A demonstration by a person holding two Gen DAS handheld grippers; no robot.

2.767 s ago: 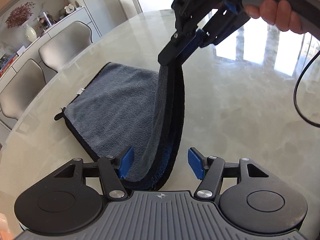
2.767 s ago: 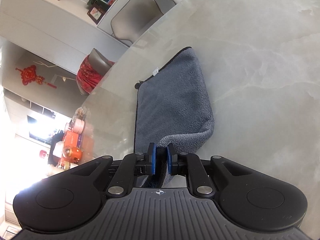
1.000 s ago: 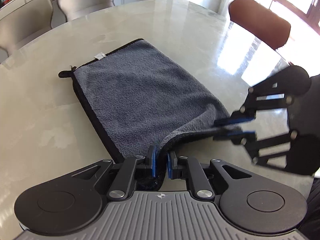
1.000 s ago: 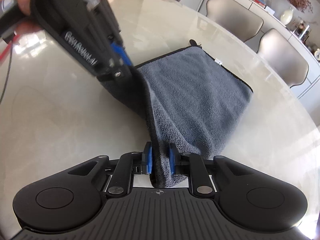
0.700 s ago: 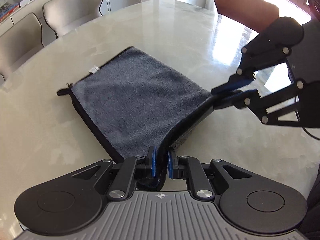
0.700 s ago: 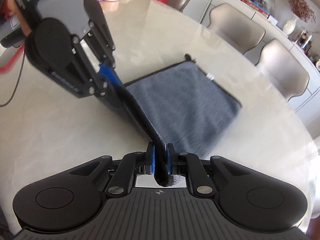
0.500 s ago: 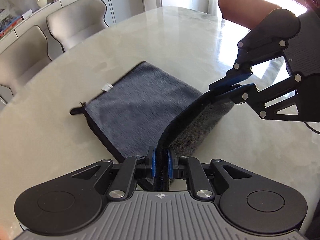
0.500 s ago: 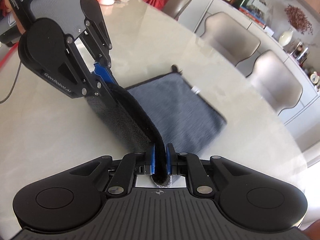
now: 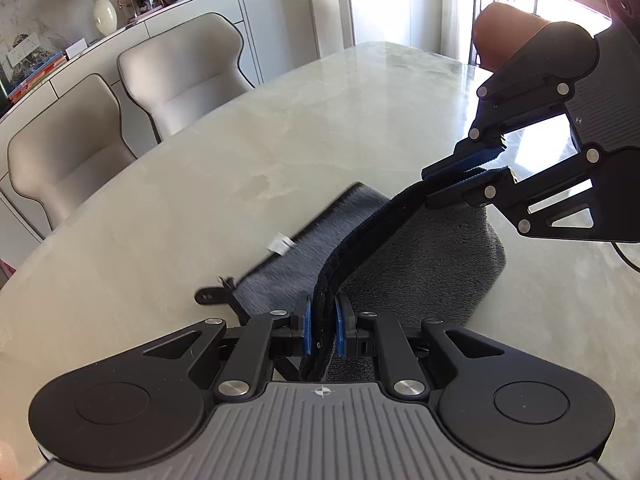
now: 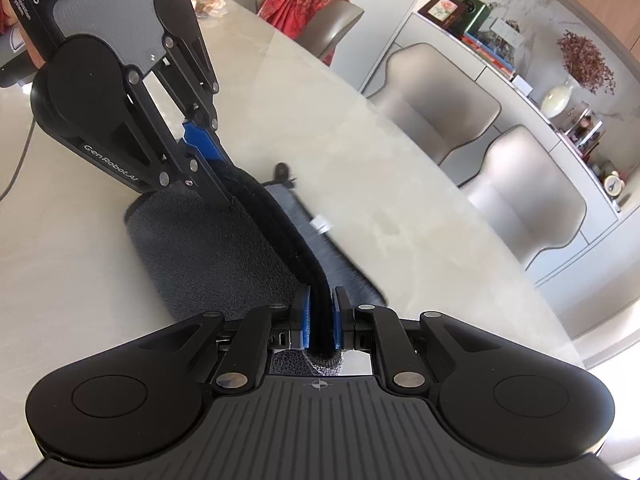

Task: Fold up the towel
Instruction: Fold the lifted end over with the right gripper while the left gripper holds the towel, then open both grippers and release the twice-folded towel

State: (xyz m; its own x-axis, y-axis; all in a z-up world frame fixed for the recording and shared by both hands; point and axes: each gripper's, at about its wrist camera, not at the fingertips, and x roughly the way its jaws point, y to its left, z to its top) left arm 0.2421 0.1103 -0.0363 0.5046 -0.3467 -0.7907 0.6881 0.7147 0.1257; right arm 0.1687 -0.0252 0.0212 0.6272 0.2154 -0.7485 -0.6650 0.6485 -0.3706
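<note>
The left gripper (image 9: pixel 321 330) pinches one end of the towel (image 9: pixel 420 256) by its black hem; the right gripper (image 10: pixel 319 318) pinches the other end. Between them the hem hangs lifted, the rest trailing on the surface (image 9: pixel 200 208). It looks soft, light and limp: corners grip best.

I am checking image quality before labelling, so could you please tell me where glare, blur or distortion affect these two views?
Left wrist view: window glare washes out the table at upper right, the towel far edge and its white tag are motion-smeared, and chairs bow from fisheye. Right wrist view: towel far edge equally smeared, cabinets curve strongly, bright blowout at bottom right.
</note>
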